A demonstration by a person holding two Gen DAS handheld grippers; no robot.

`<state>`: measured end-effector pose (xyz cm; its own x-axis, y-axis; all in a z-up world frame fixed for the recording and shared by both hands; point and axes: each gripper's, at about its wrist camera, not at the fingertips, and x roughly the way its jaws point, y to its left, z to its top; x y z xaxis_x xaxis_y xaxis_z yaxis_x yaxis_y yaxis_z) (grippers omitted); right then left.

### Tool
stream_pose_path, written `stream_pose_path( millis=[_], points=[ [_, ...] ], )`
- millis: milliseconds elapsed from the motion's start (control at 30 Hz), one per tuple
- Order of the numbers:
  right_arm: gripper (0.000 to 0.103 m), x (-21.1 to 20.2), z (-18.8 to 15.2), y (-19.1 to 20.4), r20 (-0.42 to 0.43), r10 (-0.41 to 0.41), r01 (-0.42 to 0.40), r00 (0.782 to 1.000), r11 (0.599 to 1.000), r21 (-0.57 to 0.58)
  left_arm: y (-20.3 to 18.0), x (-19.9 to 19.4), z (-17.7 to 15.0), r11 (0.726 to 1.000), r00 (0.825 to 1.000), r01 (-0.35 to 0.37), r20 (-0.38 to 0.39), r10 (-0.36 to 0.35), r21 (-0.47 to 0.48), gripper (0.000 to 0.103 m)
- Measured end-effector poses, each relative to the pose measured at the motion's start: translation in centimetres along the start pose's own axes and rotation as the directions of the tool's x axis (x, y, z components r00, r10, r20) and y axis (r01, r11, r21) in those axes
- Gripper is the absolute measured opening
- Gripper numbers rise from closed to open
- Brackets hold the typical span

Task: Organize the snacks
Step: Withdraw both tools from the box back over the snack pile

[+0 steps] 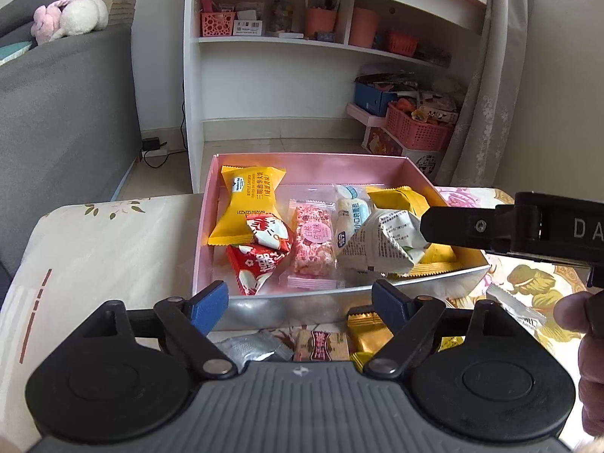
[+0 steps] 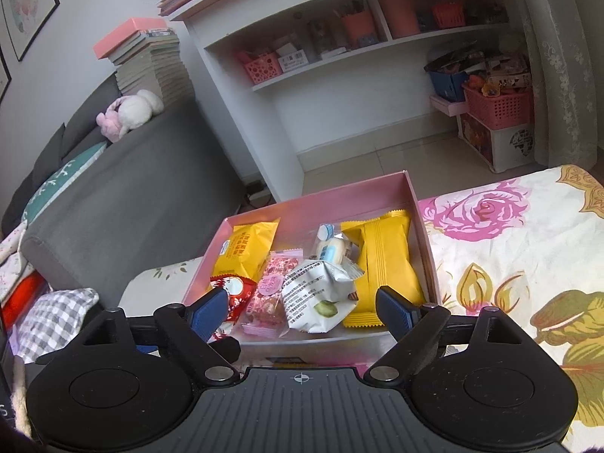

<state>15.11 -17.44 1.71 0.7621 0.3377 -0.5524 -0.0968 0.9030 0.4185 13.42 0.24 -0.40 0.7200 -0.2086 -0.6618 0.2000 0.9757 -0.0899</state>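
Note:
A pink box stands on the table and holds several wrapped snacks: a yellow packet, red packets, a pink bar, a crumpled white packet and another yellow packet. My left gripper is open at the box's near wall, nothing between its fingers. Below it lie loose snacks: a silver packet, a pink-brown one and a gold one. My right gripper hangs open above the box's near side, over the white packet, pads clear of it. Its black body reaches in from the right.
A floral cloth covers the table right of the box, with a clear-wrapped packet on it. A hand shows at the right edge. Behind stand a white shelf unit, a grey sofa and pink baskets.

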Motion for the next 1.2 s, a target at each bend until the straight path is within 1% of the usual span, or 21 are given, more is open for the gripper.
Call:
stream_pose_path(
  millis=[67,233,400,500,567,667,767,833,933,1033,1200],
  points=[
    [0.091,-0.9,-0.3,0.5,0.002,-0.002,0.002,1.000,1.000,-0.015,0.1,-0.9,-0.3,1.000,1.000,-0.002,-0.001,0.002,-0.002,0.084],
    [0.094,-3.0,-1.1,1.4,-0.001,-0.016,0.015,1.000,0.998,-0.066,0.6,-3.0,-1.1,0.999,1.000,-0.004,-0.001,0.004,-0.038,0.097],
    [0.097,-4.6,-2.6,1.6,-0.018,-0.057,0.055,0.998,0.993,-0.108,1.4,-4.7,-1.9,0.996,0.999,-0.044,-0.026,0.042,-0.077,0.103],
    [0.098,-4.9,-3.5,1.4,-0.031,-0.076,0.071,0.997,0.989,-0.130,2.3,-5.2,-2.6,0.993,0.999,-0.042,-0.023,0.039,-0.110,0.103],
    [0.098,-4.9,-3.9,1.3,-0.042,-0.105,0.097,0.994,0.982,-0.162,2.9,-5.0,-3.1,0.991,0.999,-0.039,-0.043,0.034,-0.131,0.103],
    [0.098,-5.0,-4.6,0.7,-0.043,-0.132,0.122,0.990,0.975,-0.187,3.4,-4.5,-4.0,0.990,0.996,-0.068,-0.073,0.059,-0.124,0.103],
    [0.099,-4.5,-5.2,0.0,-0.063,-0.168,0.153,0.984,0.969,-0.195,3.7,-3.7,-4.6,0.991,0.992,-0.090,-0.093,0.081,-0.103,0.103],
    [0.099,-4.0,-5.6,-0.3,-0.074,-0.194,0.175,0.978,0.962,-0.211,3.9,-3.1,-4.7,0.989,0.990,-0.102,-0.104,0.091,-0.105,0.103],
    [0.099,-3.1,-5.9,-0.5,-0.098,-0.231,0.203,0.968,0.950,-0.237,3.9,-2.2,-4.6,0.986,0.989,-0.093,-0.125,0.076,-0.136,0.103],
    [0.099,-2.5,-6.1,-0.6,-0.122,-0.244,0.210,0.962,0.948,-0.240,3.7,-1.6,-4.6,0.986,0.989,-0.082,-0.132,0.062,-0.148,0.103],
    [0.099,-1.8,-5.8,-1.2,-0.158,-0.252,0.216,0.955,0.953,-0.211,2.8,-0.7,-4.6,0.985,0.988,-0.095,-0.134,0.076,-0.142,0.103]
  ],
)
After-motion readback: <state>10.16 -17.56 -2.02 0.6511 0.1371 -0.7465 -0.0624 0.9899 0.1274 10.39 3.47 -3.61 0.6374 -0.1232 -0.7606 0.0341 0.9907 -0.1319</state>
